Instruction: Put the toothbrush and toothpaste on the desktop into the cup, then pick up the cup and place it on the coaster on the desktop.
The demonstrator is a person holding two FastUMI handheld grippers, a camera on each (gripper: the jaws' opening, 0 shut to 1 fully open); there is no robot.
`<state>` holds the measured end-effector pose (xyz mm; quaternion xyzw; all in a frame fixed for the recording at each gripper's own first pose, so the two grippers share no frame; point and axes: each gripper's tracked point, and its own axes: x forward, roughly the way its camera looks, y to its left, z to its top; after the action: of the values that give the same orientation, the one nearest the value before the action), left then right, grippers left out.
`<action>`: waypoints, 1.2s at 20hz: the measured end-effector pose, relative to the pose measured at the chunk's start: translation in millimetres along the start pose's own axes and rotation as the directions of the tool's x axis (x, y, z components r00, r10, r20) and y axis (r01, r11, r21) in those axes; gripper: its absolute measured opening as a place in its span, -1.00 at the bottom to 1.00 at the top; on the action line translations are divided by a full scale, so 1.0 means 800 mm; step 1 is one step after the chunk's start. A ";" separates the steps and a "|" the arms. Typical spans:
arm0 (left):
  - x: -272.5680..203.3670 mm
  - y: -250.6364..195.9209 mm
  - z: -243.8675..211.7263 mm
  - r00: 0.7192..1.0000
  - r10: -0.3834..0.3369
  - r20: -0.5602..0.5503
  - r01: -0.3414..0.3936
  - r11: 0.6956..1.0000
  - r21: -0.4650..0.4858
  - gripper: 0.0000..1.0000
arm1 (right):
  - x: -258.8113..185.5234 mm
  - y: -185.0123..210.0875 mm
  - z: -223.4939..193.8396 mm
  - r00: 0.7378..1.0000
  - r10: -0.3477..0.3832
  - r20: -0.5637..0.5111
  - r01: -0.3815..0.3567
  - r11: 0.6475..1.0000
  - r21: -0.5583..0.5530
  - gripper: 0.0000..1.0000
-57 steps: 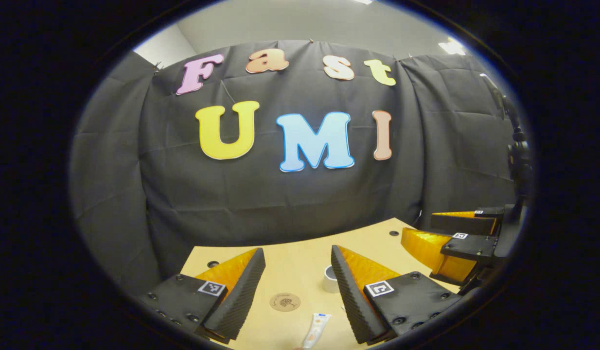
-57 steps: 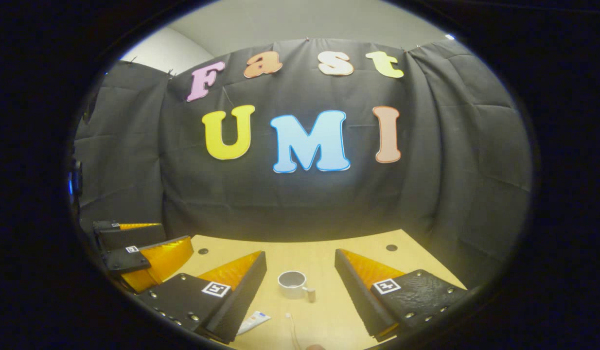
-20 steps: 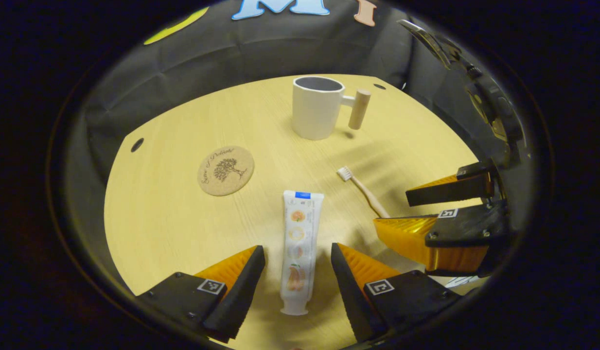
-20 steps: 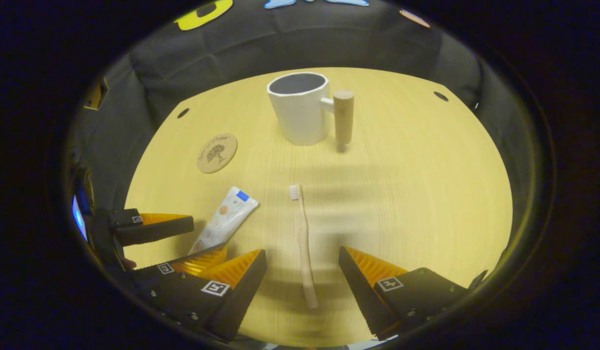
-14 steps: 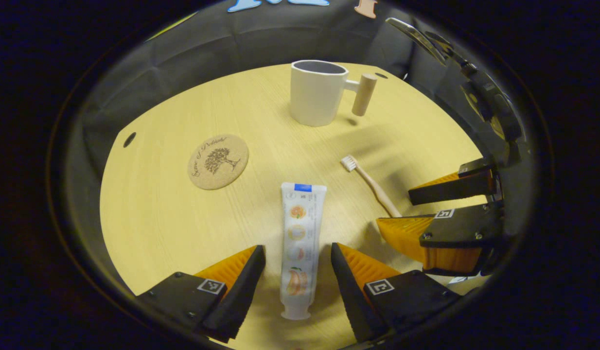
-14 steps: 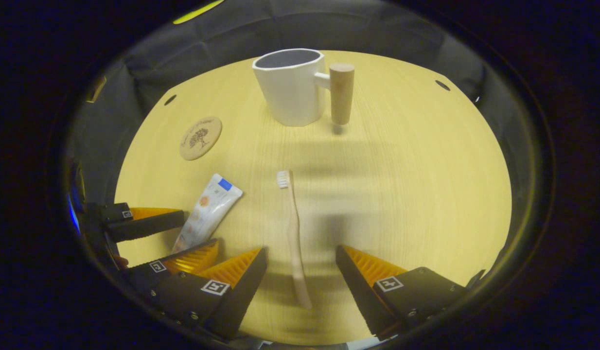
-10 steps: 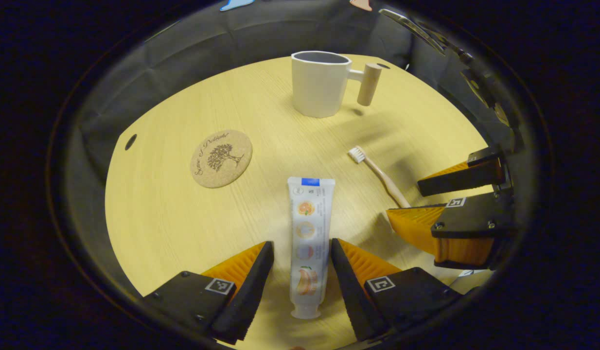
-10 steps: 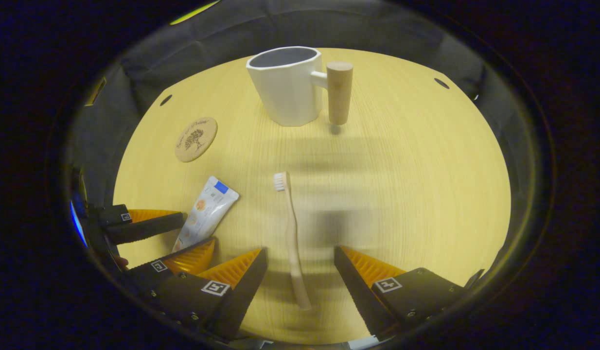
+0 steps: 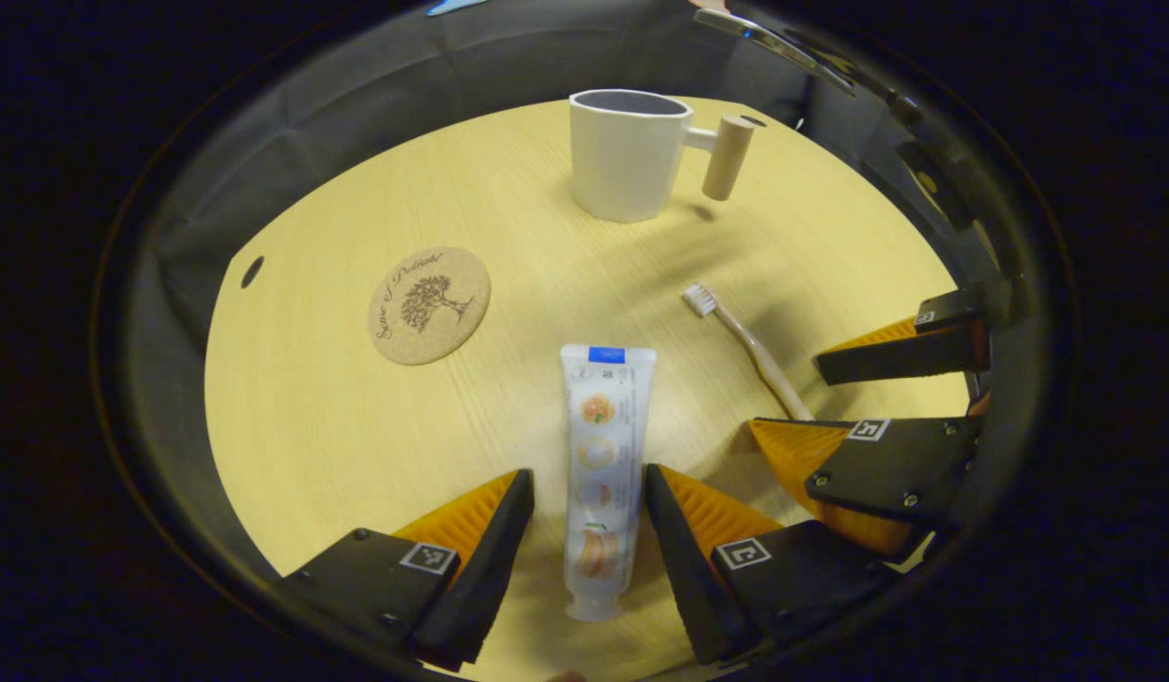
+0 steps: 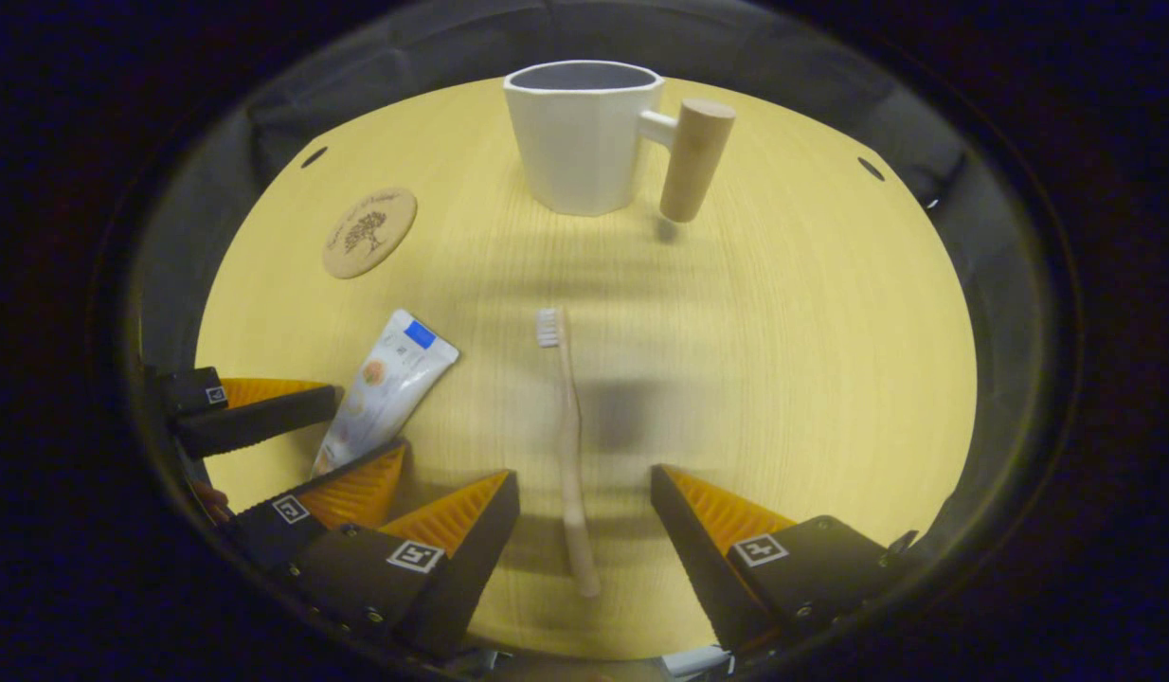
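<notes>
My left gripper [image 9: 580, 516] is spread wide around the toothpaste tube [image 9: 599, 474], right gripper [image 10: 584, 516] likewise around the toothbrush [image 10: 567, 445], both flat on the tabletop [image 10: 783, 332]. Thin handle could slip when I close; cup [image 10: 584, 133] is empty.

One white cup [image 9: 627, 156] with a wooden handle, one cork coaster [image 9: 429, 305], one toothpaste tube [image 9: 597, 474], one toothbrush [image 10: 566, 445], two grippers, left gripper [image 9: 584, 488], right gripper [image 10: 584, 483], one wooden desktop [image 10: 812, 332]
</notes>
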<state>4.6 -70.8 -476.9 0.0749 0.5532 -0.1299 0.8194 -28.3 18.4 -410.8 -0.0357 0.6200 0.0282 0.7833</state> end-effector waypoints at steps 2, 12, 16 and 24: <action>0.000 0.000 0.001 1.000 0.000 -0.008 -0.001 1.000 -0.008 0.66 | 0.000 0.000 0.000 1.000 -0.003 -0.012 0.003 1.000 0.010 0.91; 0.002 0.001 0.006 0.999 0.014 -0.035 -0.016 0.999 -0.030 -0.02 | -0.002 -0.003 -0.002 0.998 -0.011 -0.069 0.014 0.999 0.040 -0.11; 0.001 0.002 0.006 0.999 0.027 -0.041 -0.029 0.998 -0.047 -0.24 | -0.002 -0.005 -0.003 0.997 -0.016 -0.081 0.020 0.998 0.056 -0.75; -0.004 0.010 0.008 0.997 0.070 -0.010 -0.071 0.996 -0.056 -0.65 | -0.002 -0.007 0.002 0.997 -0.011 -0.073 0.017 0.997 0.081 -0.94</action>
<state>11.8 -64.3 -471.5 0.0716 0.5570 -0.0849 0.8230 -26.9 12.9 -408.6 -0.0089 0.6484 -0.0042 0.7612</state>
